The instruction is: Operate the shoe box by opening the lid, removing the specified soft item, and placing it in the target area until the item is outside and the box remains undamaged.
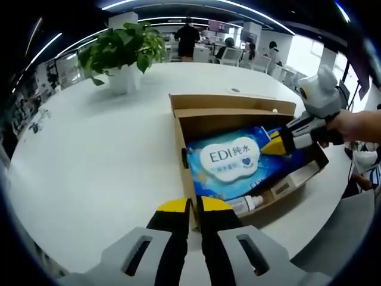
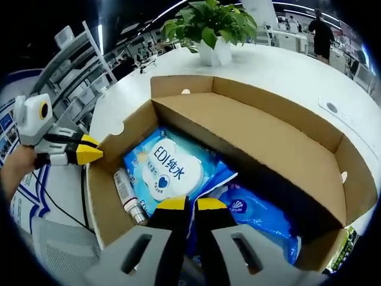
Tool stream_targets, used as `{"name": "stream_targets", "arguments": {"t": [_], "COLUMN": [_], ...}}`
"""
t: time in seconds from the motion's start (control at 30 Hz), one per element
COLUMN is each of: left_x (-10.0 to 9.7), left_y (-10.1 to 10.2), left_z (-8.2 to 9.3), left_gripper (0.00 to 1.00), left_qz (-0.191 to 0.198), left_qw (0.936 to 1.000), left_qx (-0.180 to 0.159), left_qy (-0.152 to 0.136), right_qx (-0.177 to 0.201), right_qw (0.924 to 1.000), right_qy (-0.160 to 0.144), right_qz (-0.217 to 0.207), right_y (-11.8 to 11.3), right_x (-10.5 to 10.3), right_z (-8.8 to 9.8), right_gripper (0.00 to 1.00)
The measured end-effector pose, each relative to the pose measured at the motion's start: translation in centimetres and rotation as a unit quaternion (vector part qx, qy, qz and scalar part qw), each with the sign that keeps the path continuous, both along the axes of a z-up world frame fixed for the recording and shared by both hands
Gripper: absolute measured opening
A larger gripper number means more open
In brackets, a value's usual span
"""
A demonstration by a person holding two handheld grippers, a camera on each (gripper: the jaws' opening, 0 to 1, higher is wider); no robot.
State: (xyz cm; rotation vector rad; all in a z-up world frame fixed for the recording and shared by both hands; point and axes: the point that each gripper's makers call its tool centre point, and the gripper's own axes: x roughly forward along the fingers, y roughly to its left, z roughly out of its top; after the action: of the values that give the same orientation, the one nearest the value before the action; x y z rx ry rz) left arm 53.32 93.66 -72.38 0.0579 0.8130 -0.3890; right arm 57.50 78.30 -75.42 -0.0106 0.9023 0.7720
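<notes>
We have the shoe box open on the white worktop, its lid folded back on the far side, so the opening step looks done. What remains is the lift-out and the placing: the soft item, a blue wet-wipes pack with a white label, lies flat on the box floor, toward the left end in the right gripper view. Just beside it sits a small bottle against the near-left wall, and a second blue soft packet lies to the right.

Our left tongs are closed, with the near cardboard wall of the box running up between the two tips; we judge they are pinching that wall to steady the box, though actual contact is hard to confirm. Our right tongs hang over the inside of the box with the tips nearly together, right above the edge of the wipes pack; whether they already grip the pack we cannot tell (the tips hide the contact point). Nothing is out of the box yet, and the cardboard shows no tear or crush.

The worktop is a large rounded white table with a potted plant at its far side. Around it is an open office with strip ceiling lights, desks, and people standing in the distance.
</notes>
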Motion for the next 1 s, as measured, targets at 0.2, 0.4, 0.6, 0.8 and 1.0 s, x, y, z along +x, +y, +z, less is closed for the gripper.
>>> {"name": "stream_targets", "arguments": {"t": [0.2, 0.4, 0.6, 0.8, 1.0], "left_x": [0.0, 0.1, 0.1, 0.0, 0.1], "left_y": [0.1, 0.1, 0.2, 0.2, 0.3], "left_z": [-0.1, -0.1, -0.1, -0.1, -0.1], "left_gripper": [0.03, 0.03, 0.03, 0.03, 0.04], "left_qz": [0.005, 0.000, -0.001, -0.006, -0.011], "left_qw": [1.0000, 1.0000, 1.0000, 1.0000, 0.9999], "left_qx": [-0.003, 0.003, 0.002, 0.008, 0.009], "left_qy": [-0.001, -0.001, -0.001, 0.001, 0.004], "right_qx": [0.010, 0.006, 0.006, 0.000, 0.001], "right_qw": [0.9999, 0.9999, 0.9998, 0.9997, 0.9995], "right_qy": [-0.001, -0.005, -0.009, -0.013, -0.017], "right_qz": [-0.010, -0.011, -0.016, -0.019, -0.026], "right_y": [-0.1, -0.6, -1.4, -2.5, -3.7], "right_x": [-0.2, -0.5, -0.8, -1.0, -1.3], "right_z": [0.8, 1.0, 1.4, 1.7, 2.2], "right_gripper": [0.00, 0.00, 0.00, 0.00, 0.00]}}
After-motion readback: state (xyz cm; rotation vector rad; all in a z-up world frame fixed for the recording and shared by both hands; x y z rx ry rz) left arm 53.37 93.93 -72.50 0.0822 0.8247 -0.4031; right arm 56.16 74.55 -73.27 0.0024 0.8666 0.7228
